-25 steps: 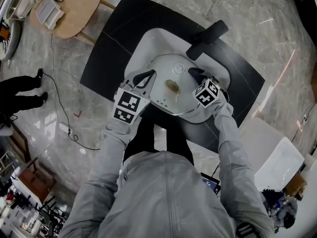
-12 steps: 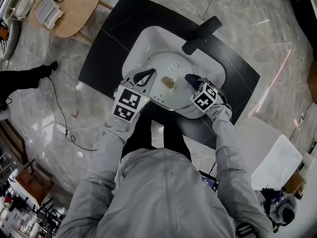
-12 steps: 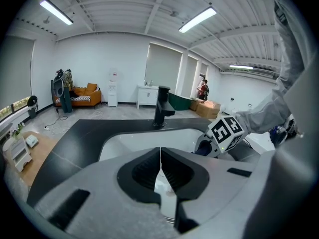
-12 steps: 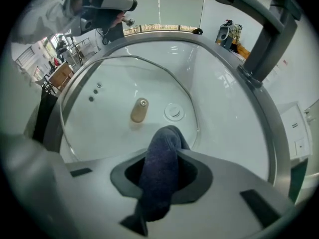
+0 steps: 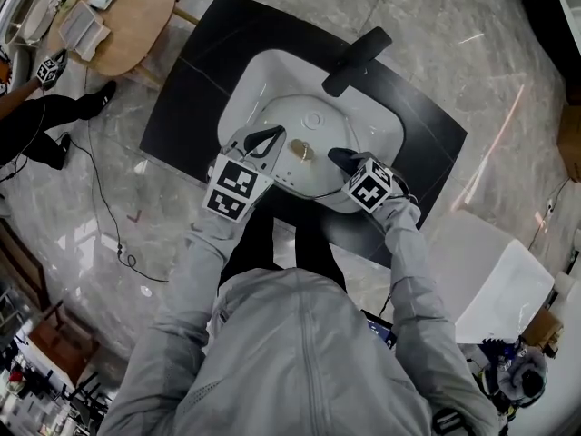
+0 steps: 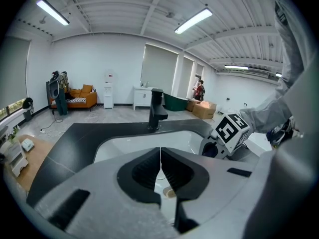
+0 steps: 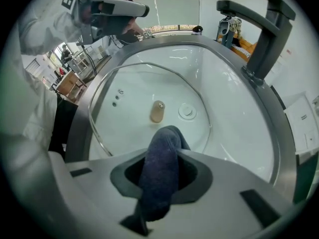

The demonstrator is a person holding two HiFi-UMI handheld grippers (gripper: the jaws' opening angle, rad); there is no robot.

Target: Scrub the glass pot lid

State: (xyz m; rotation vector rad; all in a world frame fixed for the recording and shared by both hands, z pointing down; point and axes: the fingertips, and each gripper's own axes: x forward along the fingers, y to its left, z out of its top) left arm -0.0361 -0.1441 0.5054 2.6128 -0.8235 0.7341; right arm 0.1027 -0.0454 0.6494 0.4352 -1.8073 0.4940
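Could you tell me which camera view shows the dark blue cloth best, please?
The right gripper view: the dark blue cloth fills the foreground, clamped in the right gripper. The head view shows only its dark tip; the left gripper view does not show it clearly.

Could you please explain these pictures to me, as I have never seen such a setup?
A person in a grey jacket holds a two-jaw gripper in each hand; there is no robot. One picture comes from a head camera looking down; the other two from cameras on the grippers. A round glass pot lid with a tan knob lies in a white sink set in a black countertop, by a black faucet. The right gripper pinches a dark blue cloth; the left gripper is shut, apparently empty.
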